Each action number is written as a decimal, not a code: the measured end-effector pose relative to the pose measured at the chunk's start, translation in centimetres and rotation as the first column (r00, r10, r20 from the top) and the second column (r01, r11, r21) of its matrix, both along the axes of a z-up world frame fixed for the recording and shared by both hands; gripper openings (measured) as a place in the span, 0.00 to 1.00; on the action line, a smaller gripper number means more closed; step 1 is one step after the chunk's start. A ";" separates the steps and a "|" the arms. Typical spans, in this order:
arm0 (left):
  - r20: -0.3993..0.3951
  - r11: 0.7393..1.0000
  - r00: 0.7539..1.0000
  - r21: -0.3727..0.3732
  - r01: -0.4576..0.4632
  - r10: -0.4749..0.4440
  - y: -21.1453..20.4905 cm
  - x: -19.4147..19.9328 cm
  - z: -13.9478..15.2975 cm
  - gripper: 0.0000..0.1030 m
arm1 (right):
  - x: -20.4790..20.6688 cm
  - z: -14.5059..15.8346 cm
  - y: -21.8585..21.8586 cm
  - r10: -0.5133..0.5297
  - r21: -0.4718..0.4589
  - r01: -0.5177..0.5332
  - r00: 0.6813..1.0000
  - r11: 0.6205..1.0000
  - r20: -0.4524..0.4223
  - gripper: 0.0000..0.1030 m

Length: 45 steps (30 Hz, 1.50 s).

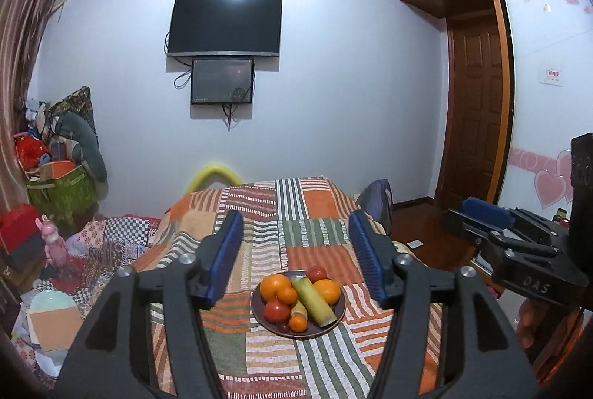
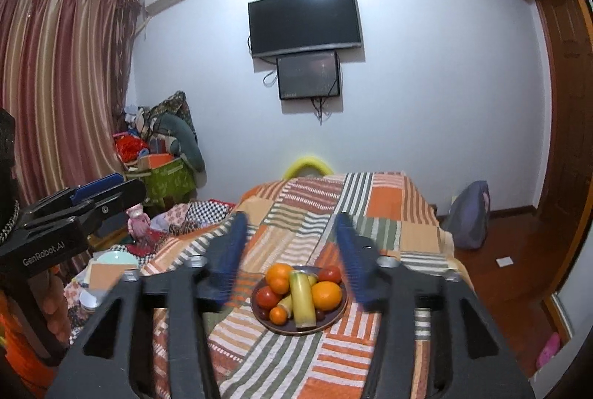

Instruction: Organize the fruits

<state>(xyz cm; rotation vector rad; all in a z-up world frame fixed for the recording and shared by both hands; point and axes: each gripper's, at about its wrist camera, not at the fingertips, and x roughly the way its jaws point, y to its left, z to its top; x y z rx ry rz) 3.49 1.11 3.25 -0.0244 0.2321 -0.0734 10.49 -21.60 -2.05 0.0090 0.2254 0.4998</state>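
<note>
A dark plate (image 1: 335, 323) sits on a patchwork-covered table (image 1: 259, 221). It holds oranges (image 1: 274, 286), red tomatoes (image 1: 277, 310), a small orange (image 1: 298, 323) and a pale green sugarcane piece (image 1: 313, 299). The same plate (image 2: 333, 319) shows in the right wrist view with the sugarcane piece (image 2: 302, 299) and a large orange (image 2: 326, 295). My left gripper (image 1: 296, 250) is open and empty, above and short of the plate. My right gripper (image 2: 292, 250) is open and empty, likewise short of the plate, and shows at the right of the left wrist view (image 1: 481, 213).
A cluttered pile of bags and boxes (image 1: 59, 176) stands at the left by the curtain. A pink toy (image 1: 55, 243) and papers lie left of the table. A purple bag (image 2: 469, 213) sits on the wooden floor at the right. Two screens (image 1: 224, 24) hang on the far wall.
</note>
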 end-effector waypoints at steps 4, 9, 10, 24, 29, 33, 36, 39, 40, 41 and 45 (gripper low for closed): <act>0.022 1.000 0.999 0.006 -0.028 0.028 0.0 -0.8 0.1 0.78 | -0.6 0.5 0.5 -0.022 -0.008 0.023 0.999 1.000 0.042 0.69; 0.026 0.999 0.998 -0.006 -0.050 0.050 0.4 -1.2 0.0 0.92 | -1.0 0.4 0.7 -0.045 -0.008 0.045 0.997 0.999 0.062 0.86; 0.026 0.999 0.998 -0.004 -0.052 0.052 0.3 -1.3 -0.1 0.94 | -1.2 0.4 0.7 -0.049 -0.009 0.050 0.997 0.999 0.063 0.87; 0.035 0.998 0.998 0.002 -0.057 0.057 0.2 -2.0 -0.3 1.00 | -2.1 -0.1 0.6 -0.093 -0.026 0.095 0.993 0.995 0.070 1.00; 0.035 0.998 0.998 0.002 -0.057 0.057 0.0 -1.9 -0.3 1.00 | -2.3 0.0 0.4 -0.095 -0.022 0.097 0.993 0.995 0.070 1.00; 0.035 0.998 0.998 0.003 -0.056 0.056 0.0 -2.0 -0.3 1.00 | -2.3 0.1 0.2 -0.099 -0.018 0.100 0.993 0.995 0.068 1.00; 0.034 0.999 0.998 0.006 -0.054 0.053 -0.1 -2.0 -0.3 1.00 | -2.3 0.1 0.0 -0.097 -0.008 0.097 0.994 0.995 0.060 1.00; 0.036 0.999 0.998 0.005 -0.054 0.054 -0.2 -1.9 -0.2 1.00 | -2.3 0.2 0.0 -0.099 -0.004 0.100 0.993 0.995 0.058 1.00; 0.034 0.999 0.998 0.004 -0.052 0.052 -0.2 -1.9 -0.2 1.00 | -2.4 0.3 -0.1 -0.100 -0.003 0.101 0.993 0.995 0.059 1.00; 0.033 0.999 0.998 0.005 -0.049 0.048 -0.2 -1.8 -0.3 1.00 | -2.3 0.3 -0.1 -0.101 -0.003 0.101 0.993 0.995 0.059 1.00; 0.030 0.999 0.998 0.010 -0.046 0.046 -0.3 -1.7 -0.4 1.00 | -2.4 0.5 -0.2 -0.108 -0.007 0.108 0.992 0.994 0.064 1.00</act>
